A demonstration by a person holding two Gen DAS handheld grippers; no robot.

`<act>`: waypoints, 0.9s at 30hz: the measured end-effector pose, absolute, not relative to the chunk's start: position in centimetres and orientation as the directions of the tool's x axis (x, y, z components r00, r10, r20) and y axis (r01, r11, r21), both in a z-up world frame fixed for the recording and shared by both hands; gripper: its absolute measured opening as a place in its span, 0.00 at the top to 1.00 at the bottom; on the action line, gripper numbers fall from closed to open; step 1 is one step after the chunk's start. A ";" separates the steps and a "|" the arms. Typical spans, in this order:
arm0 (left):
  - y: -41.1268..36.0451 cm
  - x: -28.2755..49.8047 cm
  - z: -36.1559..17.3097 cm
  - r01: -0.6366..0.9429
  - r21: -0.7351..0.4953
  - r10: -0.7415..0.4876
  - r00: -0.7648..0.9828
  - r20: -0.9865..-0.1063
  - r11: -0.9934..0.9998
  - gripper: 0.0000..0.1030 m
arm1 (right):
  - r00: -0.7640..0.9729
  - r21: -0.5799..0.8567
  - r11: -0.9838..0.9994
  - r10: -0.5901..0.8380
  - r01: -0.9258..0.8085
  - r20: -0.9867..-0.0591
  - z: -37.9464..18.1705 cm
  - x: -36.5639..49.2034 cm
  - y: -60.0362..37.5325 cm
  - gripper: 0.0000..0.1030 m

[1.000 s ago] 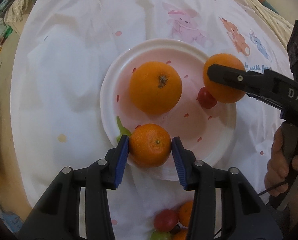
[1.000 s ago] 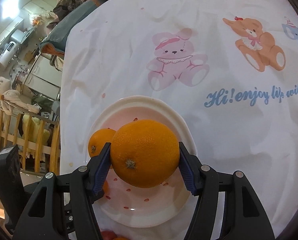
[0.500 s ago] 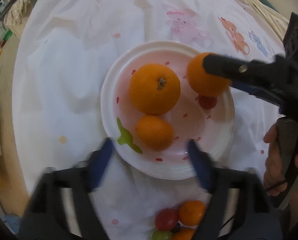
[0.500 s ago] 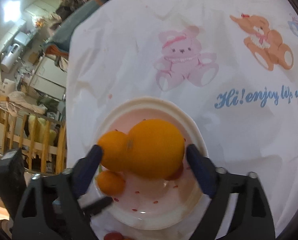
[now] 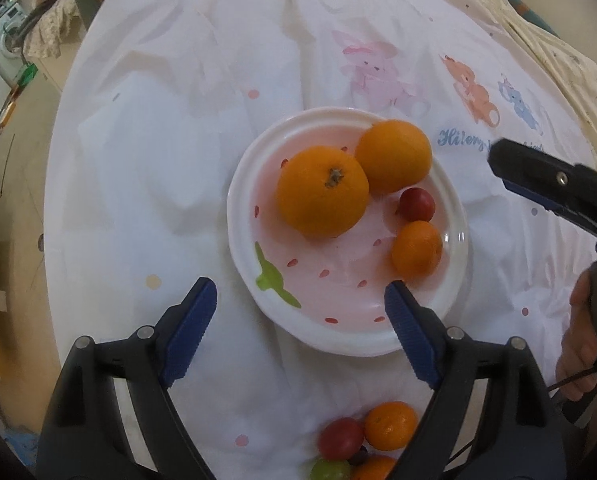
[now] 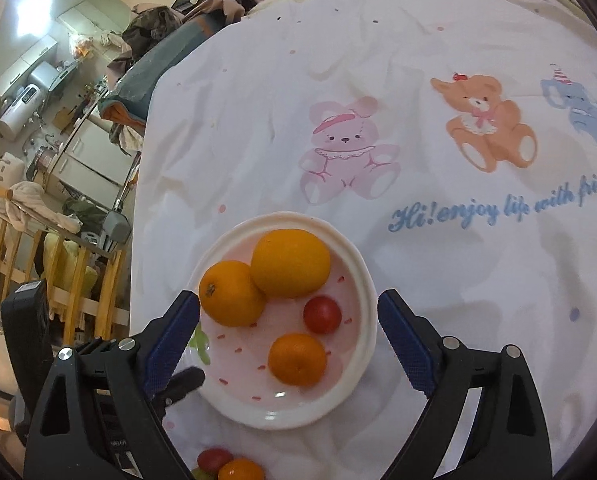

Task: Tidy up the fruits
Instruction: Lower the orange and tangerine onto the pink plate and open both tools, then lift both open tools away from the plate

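Both fruits now resting released on the white plate (image 5: 456, 240): left tool (image 5: 300, 306) and right tool (image 6: 288, 330) are hovering wide open, empty, mandarin (image 5: 417, 247) and orange (image 5: 394, 156) at frame centre-right; loose fruit (image 5: 386, 426) waiting at bottom.

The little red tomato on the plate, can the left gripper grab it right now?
Probably yes. The small red cherry tomato lies uncovered on the white plate, and the left gripper is open and empty. The small round orange mandarin beside it crowds the fingers.
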State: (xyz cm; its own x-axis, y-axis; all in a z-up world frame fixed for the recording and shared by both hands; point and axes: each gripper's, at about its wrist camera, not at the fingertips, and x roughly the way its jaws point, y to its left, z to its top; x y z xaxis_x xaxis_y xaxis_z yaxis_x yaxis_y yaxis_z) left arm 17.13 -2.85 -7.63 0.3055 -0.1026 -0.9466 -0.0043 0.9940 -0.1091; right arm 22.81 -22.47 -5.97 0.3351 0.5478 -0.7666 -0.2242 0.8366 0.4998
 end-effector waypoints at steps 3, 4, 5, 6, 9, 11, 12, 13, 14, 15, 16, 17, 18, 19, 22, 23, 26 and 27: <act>-2.7 16.7 -7.1 -0.002 -0.108 -0.101 0.327 -0.940 0.994 0.19 | 0.354 0.490 0.841 0.541 -0.229 -0.763 -5.1 21.9 -22.8 0.10; -2.7 16.6 -6.9 -0.002 -0.110 -0.103 0.334 -0.937 0.994 0.19 | 0.359 0.488 0.842 0.540 -0.230 -0.762 -4.8 21.6 -22.9 0.10; -2.6 16.4 -6.6 -0.001 -0.109 -0.102 0.341 -0.934 0.994 0.19 | 0.365 0.488 0.842 0.540 -0.230 -0.759 -4.6 21.3 -23.0 0.10; -2.6 16.2 -6.4 -0.002 -0.107 -0.099 0.351 -0.931 0.994 0.19 | 0.368 0.489 0.842 0.539 -0.229 -0.757 -4.5 21.0 -23.2 0.10; -2.4 15.8 -5.7 -0.008 -0.092 -0.082 0.373 -0.924 0.996 0.19 | 0.375 0.492 0.844 0.536 -0.213 -0.756 -4.4 20.0 -23.8 0.10; -2.0 15.3 -5.2 -0.019 -0.076 -0.062 0.396 -0.916 0.997 0.19 | 0.381 0.493 0.846 0.532 -0.204 -0.756 -4.2 19.2 -24.1 0.10; -1.9 15.1 -4.9 -0.027 -0.066 -0.050 0.410 -0.911 0.997 0.19 | 0.387 0.492 0.847 0.530 -0.200 -0.755 -4.0 18.9 -24.3 0.10; -1.8 14.9 -4.7 -0.033 -0.061 -0.041 0.420 -0.907 0.998 0.19 | 0.392 0.493 0.847 0.529 -0.197 -0.752 -3.9 18.6 -24.4 0.10; -1.6 14.7 -4.3 -0.041 -0.055 -0.032 0.427 -0.903 0.998 0.19 | 0.401 0.499 0.845 0.532 -0.192 -0.746 -3.6 18.1 -24.7 0.10; -1.5 14.6 -4.1 -0.044 -0.055 -0.030 0.432 -0.902 0.998 0.19 | 0.405 0.503 0.843 0.534 -0.188 -0.743 -3.4 17.7 -24.9 0.10; -1.3 14.3 -3.9 -0.045 -0.056 -0.030 0.437 -0.899 0.997 0.19 | 0.407 0.506 0.843 0.534 -0.185 -0.741 -3.3 17.4 -25.1 0.10; -1.2 14.0 -3.6 -0.046 -0.055 -0.029 0.441 -0.897 0.997 0.19 | 0.410 0.508 0.842 0.535 -0.182 -0.739 -3.3 16.9 -25.2 0.10; -1.1 13.7 -3.4 -0.047 -0.054 -0.027 0.443 -0.896 0.997 0.19 | 0.411 0.509 0.842 0.534 -0.180 -0.739 -3.2 16.5 -25.4 0.10; -0.9 13.4 -3.1 -0.051 -0.054 -0.025 0.449 -0.893 0.997 0.19 | 0.411 0.508 0.843 0.533 -0.178 -0.740 -3.1 16.2 -25.5 0.10; -0.4 12.2 -2.3 -0.071 -0.063 -0.022 0.472 -0.881 0.995 0.19 | 0.418 0.481 0.856 0.514 -0.189 -0.749 -2.7 14.8 -25.4 0.10; -0.3 11.8 -2.1 -0.076 -0.066 -0.022 0.473 -0.881 0.995 0.19 | 0.426 0.455 0.866 0.498 -0.205 -0.755 -2.5 14.2 -25.1 0.10; 0.0 10.5 -1.6 -0.083 -0.071 -0.024 0.472 -0.882 0.994 0.19 | 0.441 0.411 0.886 0.463 -0.215 -0.769 -2.2 12.7 -24.8 0.10; 0.2 10.0 -1.6 -0.082 -0.072 -0.026 0.470 -0.882 0.994 0.19 | 0.437 0.410 0.887 0.461 -0.213 -0.772 -2.3 12.2 -24.7 0.10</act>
